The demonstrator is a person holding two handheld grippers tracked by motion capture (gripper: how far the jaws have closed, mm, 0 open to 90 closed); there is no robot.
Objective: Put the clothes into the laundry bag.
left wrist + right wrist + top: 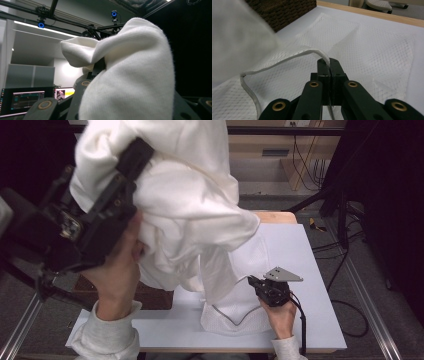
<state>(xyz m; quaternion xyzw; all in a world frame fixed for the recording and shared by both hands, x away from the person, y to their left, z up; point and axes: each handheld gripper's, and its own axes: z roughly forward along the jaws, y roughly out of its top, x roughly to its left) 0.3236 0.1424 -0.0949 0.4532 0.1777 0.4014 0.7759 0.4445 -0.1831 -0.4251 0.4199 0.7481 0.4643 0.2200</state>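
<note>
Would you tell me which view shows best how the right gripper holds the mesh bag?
The right gripper view: the right gripper is shut on the mesh bag's corded rim. The high view shows the bag lying flat, the grip small.

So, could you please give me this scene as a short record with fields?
left gripper: raised, fingers closed on the white garment
right gripper: fingers shut on the mesh bag rim, holding its mouth open
garment: hanging, lower end at the bag's mouth
table: white top
woven basket: dark, beside the bag
</note>
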